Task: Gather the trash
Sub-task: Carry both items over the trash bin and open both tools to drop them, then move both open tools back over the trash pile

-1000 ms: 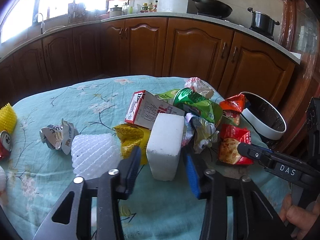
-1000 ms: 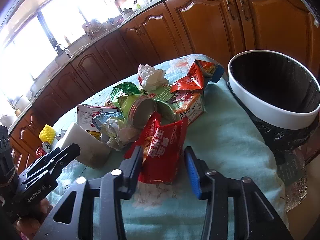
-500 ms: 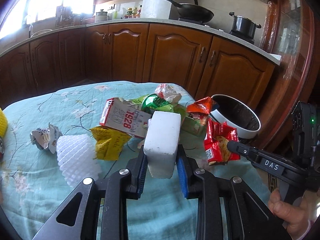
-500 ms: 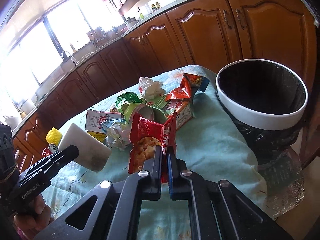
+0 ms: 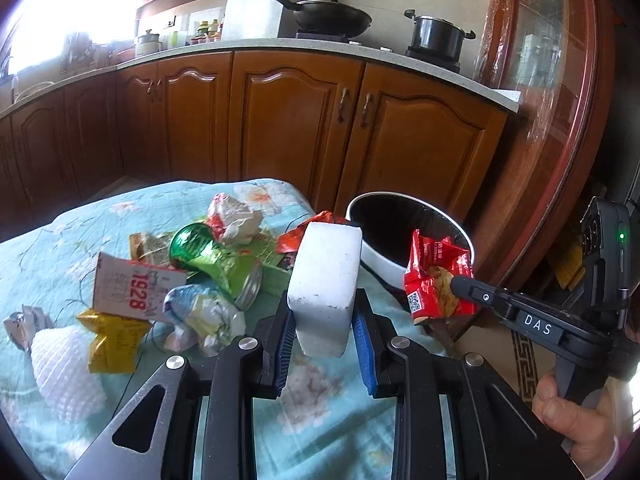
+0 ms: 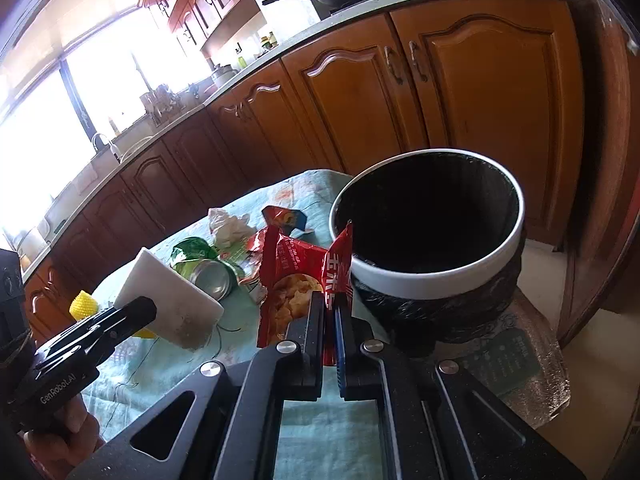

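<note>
- Left tongs [image 5: 325, 334] are clamped on the white foam block [image 5: 326, 280], squeezing its flat sides so it stays upright, lifted off the counter [image 5: 60, 232].
- Right tongs [image 6: 329, 322] are pinched shut on the red snack bag [image 6: 298, 280], which dangles just beside the bin [image 6: 430, 280], probably for a quick drop.
- The remaining wrappers sit piled on the counter.

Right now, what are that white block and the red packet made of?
White block: probably foam, given its matte, grainy, slightly grubby faces. Red packet: glossy printed plastic film, likely foil-lined; it crinkles and holds sharp creases.
</note>
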### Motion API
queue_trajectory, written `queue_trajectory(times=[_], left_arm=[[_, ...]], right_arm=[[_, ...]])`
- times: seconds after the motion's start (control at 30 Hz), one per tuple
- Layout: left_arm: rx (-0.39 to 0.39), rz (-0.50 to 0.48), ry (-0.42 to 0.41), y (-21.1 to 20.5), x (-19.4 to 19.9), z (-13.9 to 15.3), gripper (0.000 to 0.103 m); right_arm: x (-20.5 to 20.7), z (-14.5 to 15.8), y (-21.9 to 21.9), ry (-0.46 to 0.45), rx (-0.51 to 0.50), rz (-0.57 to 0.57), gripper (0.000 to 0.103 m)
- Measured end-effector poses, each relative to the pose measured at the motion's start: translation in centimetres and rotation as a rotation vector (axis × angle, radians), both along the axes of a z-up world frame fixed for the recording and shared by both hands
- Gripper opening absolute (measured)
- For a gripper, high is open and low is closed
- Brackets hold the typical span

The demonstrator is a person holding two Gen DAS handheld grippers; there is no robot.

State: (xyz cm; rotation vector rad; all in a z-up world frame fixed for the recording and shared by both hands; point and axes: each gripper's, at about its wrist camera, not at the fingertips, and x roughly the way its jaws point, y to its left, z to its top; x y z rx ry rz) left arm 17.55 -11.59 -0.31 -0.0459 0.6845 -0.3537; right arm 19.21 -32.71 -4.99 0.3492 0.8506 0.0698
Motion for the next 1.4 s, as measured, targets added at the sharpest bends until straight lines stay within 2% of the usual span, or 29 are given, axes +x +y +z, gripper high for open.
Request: queue_trajectory(times=[0.3,0.6,1.13,1.23,1.27,1.3,1.37,1.4], left_arm=[[-0.017,-0.064,-0.009,-3.6,4.4,0.1,0.027],[-0.022,-0.099,-0.002,-6.4,8.3,-0.2,0.027],[0.036,-0.120,0.115,-12.3,16.6,-2.9,0.028],[0.038,-0.118,0.134,-13.0,17.5,-3.3,0.030],[0.034,-0.117,0.140,-13.0,17.8,-3.3,0.036],[0.029,-0.117,0.146,-13.1,17.9,-3.4,0.041],[0.031,-0.109,0.140,-13.2,18.0,-3.4,0.051],[0.036,-0.106,0.136,-13.4,18.0,-3.4,0.053]], right_arm=[[1.4,0.9,-3.8,-0.015,-0.037,-0.075,0.004],[3.4,1.0,-6.2,-0.008,-0.077,-0.103,0.005],[7.1,-1.6,-8.7,0.091,-0.123,-0.106,0.005],[7.6,-1.9,-8.9,0.106,-0.127,-0.100,0.010],[7.7,-2.0,-9.0,0.110,-0.120,-0.097,0.014],[7.8,-2.1,-9.1,0.112,-0.113,-0.102,0.025],[7.7,-1.9,-9.4,0.102,-0.102,-0.109,0.040],[7.6,-1.9,-9.5,0.096,-0.102,-0.115,0.042]])
